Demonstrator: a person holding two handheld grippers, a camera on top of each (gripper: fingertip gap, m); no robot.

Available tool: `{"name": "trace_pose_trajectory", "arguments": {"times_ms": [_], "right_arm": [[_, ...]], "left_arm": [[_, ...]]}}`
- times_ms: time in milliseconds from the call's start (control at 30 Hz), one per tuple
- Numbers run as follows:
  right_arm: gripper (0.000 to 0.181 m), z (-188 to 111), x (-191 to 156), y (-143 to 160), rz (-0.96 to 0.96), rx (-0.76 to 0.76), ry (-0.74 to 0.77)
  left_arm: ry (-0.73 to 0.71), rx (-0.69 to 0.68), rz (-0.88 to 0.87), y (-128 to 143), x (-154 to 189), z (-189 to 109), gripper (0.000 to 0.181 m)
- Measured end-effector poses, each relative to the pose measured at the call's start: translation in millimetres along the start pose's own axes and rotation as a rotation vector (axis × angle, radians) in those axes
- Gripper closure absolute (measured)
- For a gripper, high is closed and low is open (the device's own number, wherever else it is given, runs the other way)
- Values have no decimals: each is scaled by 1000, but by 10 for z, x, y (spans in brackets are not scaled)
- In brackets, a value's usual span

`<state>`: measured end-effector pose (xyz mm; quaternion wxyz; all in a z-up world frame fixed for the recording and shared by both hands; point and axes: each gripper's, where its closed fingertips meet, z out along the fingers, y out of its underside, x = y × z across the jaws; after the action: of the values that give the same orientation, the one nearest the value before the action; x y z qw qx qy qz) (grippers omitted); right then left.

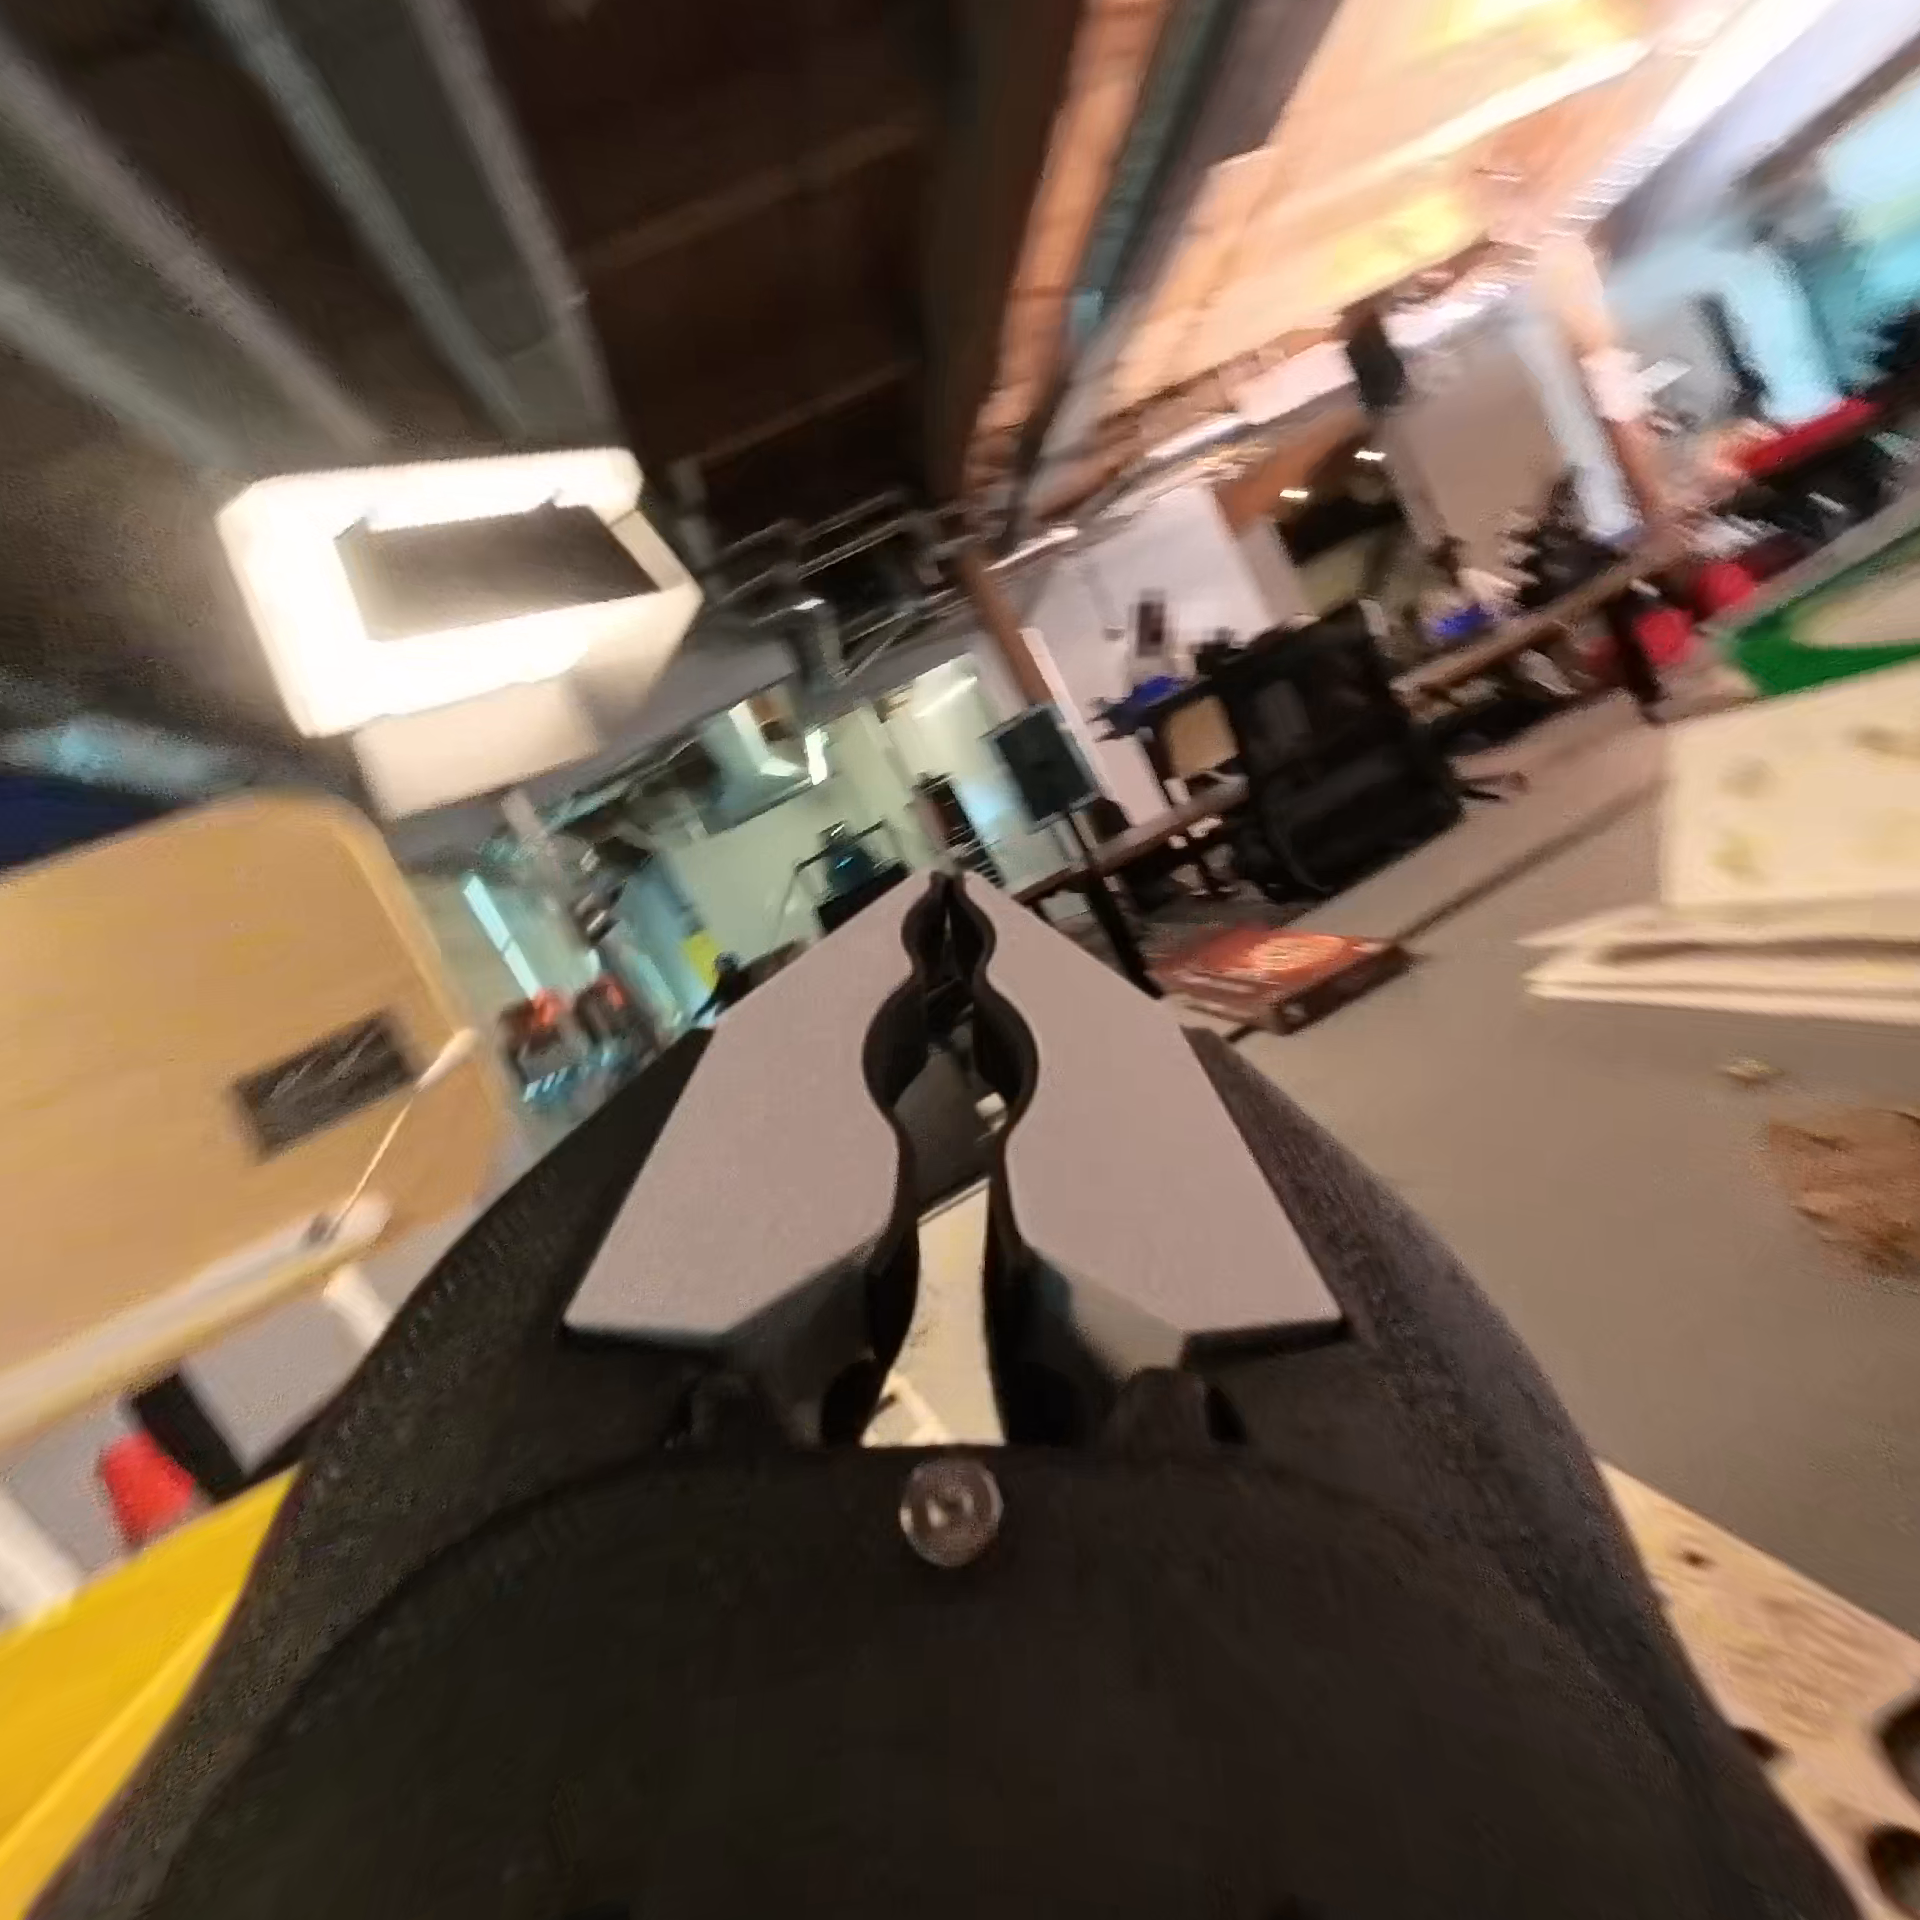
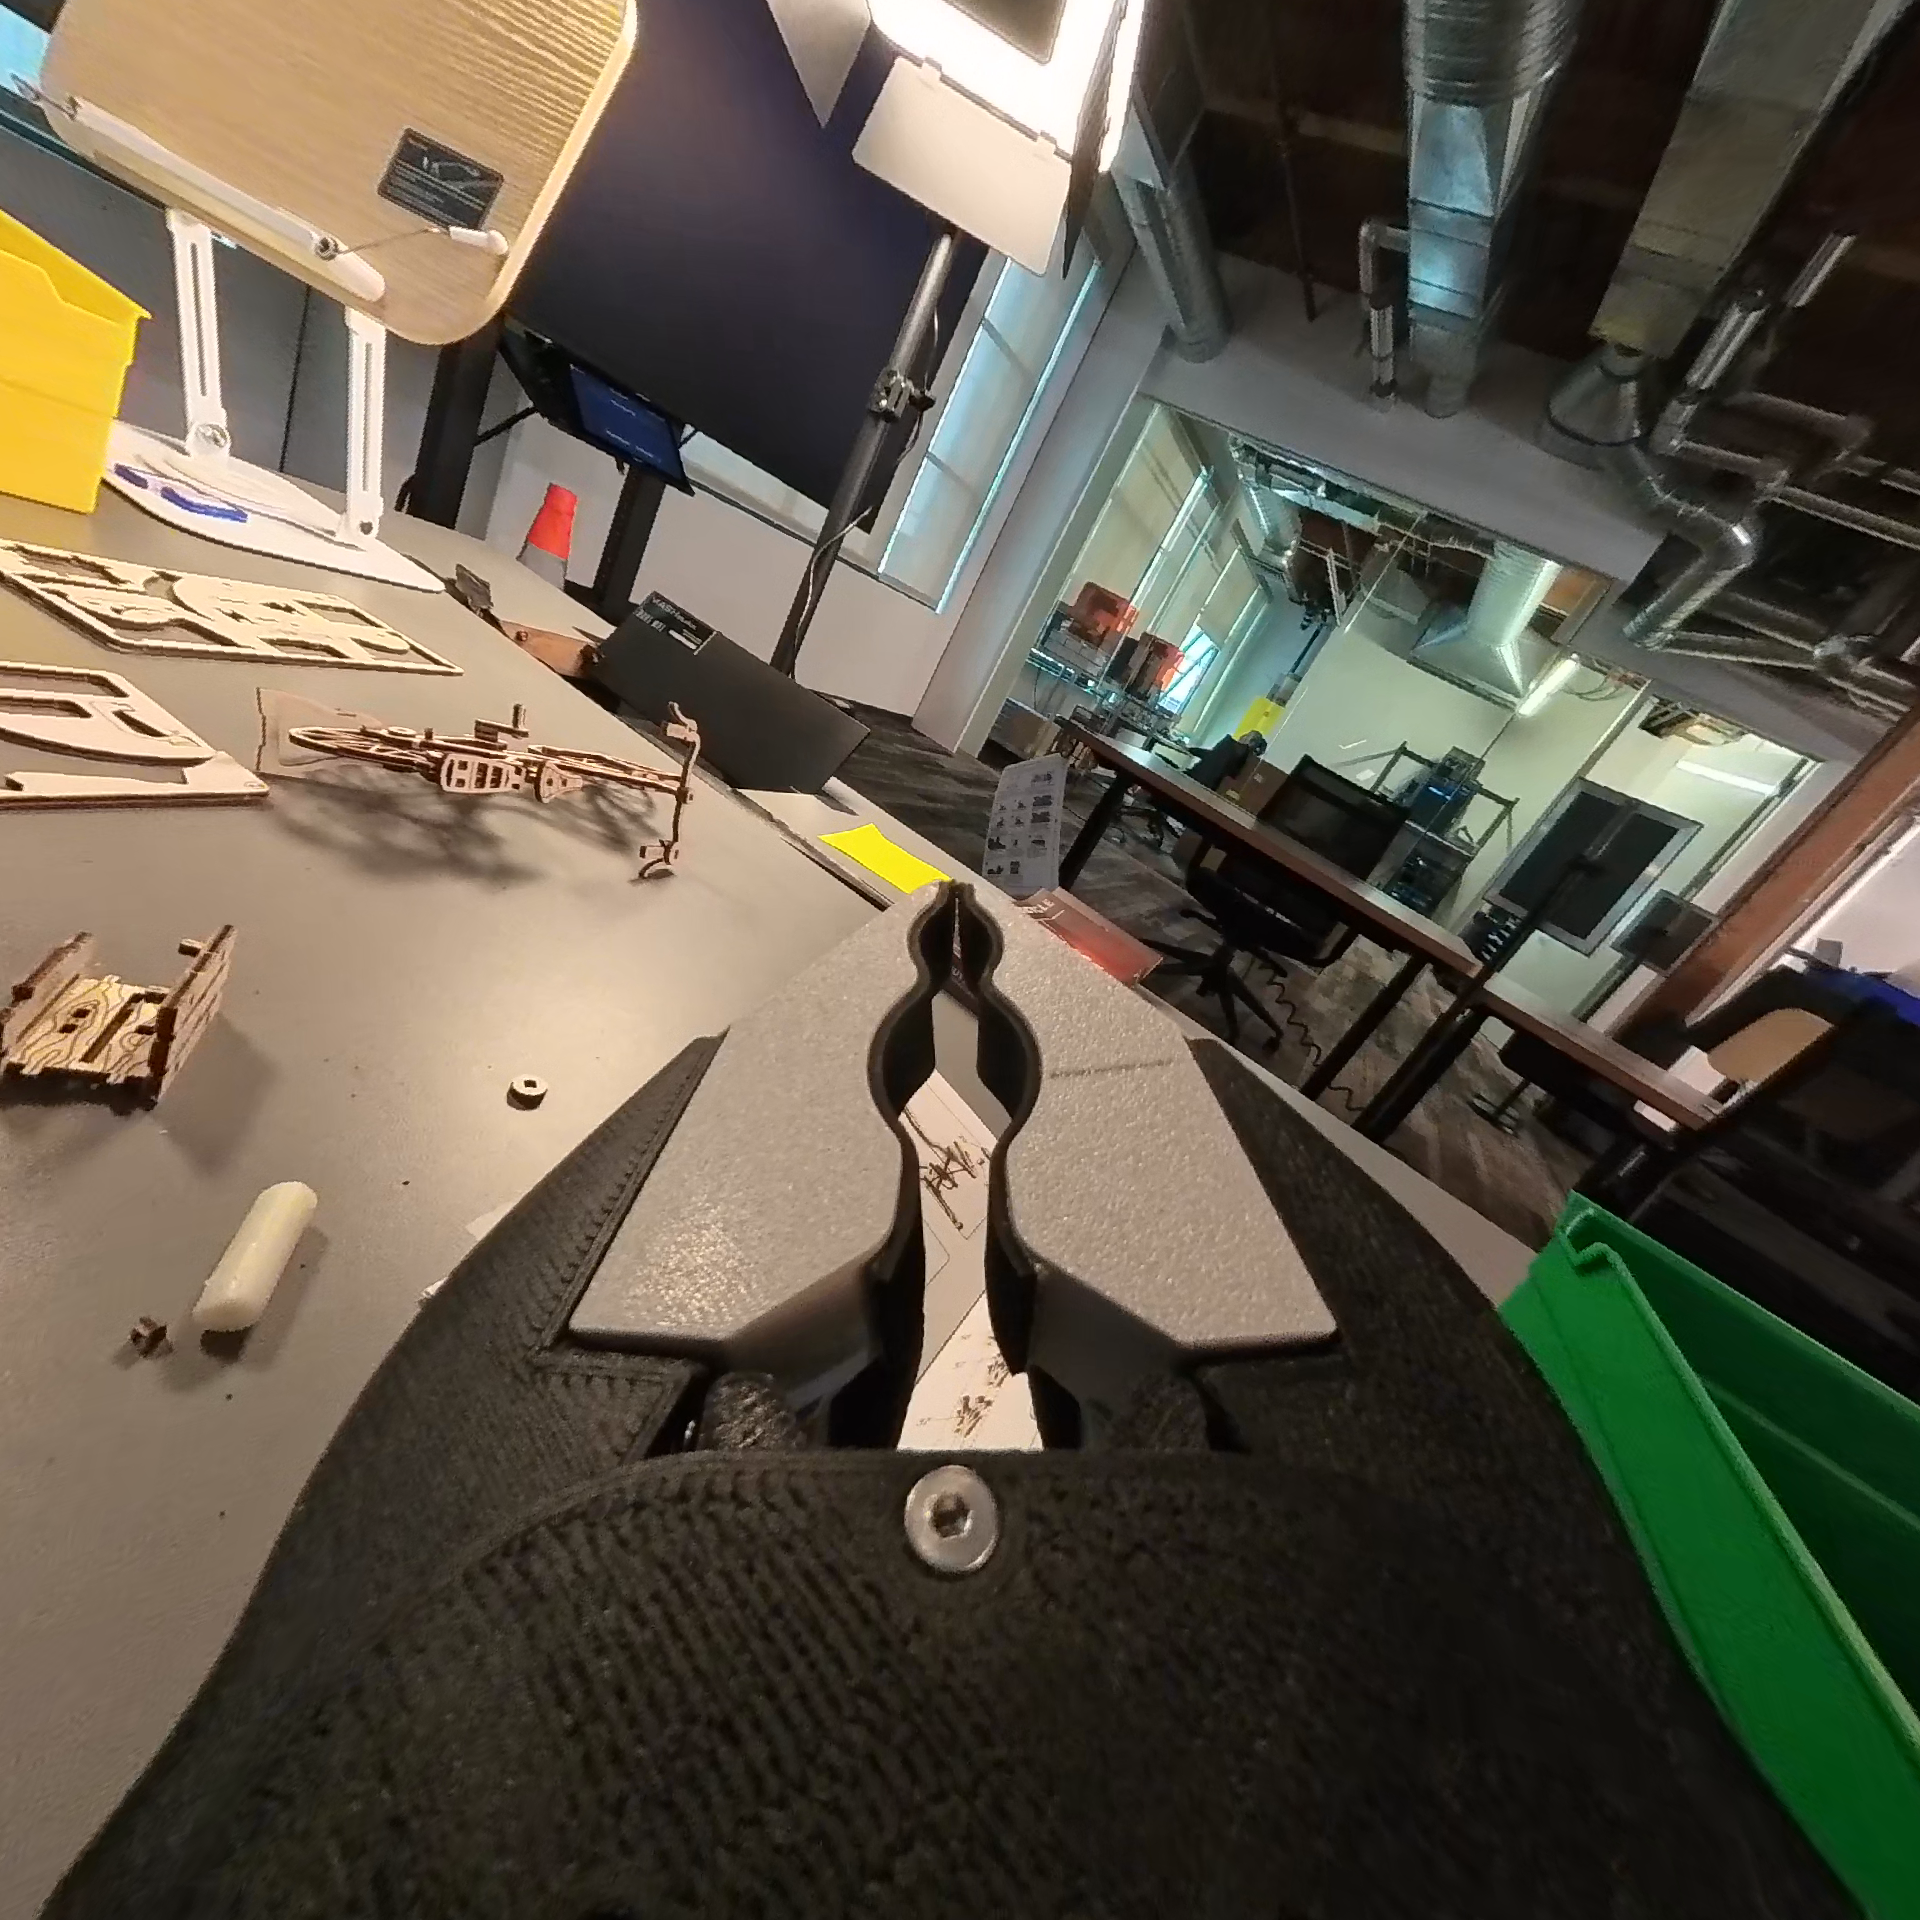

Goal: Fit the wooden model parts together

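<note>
In the right wrist view a part-built wooden bicycle-like model lies on the grey table, left of and beyond my right gripper. A small wooden box-like assembly sits at the far left. Punched-out wooden sheets lie farther back. My right gripper is shut and empty, low over the table's right part. The left wrist view is motion-blurred. My left gripper is shut and empty and points out into the room. A punched wooden sheet shows at its lower right.
A green bin stands at the right of my right gripper. A yellow bin and a wooden book stand are at the back left. A white cylinder, a small ring and a printed paper lie on the table. The gap from one gripper's tips to the other's is roughly 30 cm.
</note>
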<state>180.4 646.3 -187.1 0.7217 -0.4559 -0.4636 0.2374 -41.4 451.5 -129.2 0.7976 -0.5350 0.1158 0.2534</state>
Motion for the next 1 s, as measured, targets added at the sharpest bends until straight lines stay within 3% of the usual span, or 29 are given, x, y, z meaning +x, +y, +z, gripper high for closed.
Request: {"name": "trace_pose_trajectory", "arguments": {"times_ms": [67, 133, 200, 300, 567, 1000], "right_arm": [[181, 1, -4, 3, -2, -1, -2], [181, 2, -8, 6, -1, -4, -3], [181, 0, -6, 3, -1, -1, -2], [181, 1, -14, 4, 0, -2, -6], [181, 10, -34, 19, 3, -8, -17], [181, 11, -24, 28, 10, -9, -15]], "left_arm": [[-110, -37, -61, 182, -423, -110, 181], [-149, -107, 3, 419, -608, -186, 181], [-161, -198, 62, 689, -646, -221, 181], [-81, -260, -8, 912, -499, -152, 181], [-43, -247, 75, 872, -397, -115, 181], [-29, -241, 68, 859, -362, -104, 181]]}}
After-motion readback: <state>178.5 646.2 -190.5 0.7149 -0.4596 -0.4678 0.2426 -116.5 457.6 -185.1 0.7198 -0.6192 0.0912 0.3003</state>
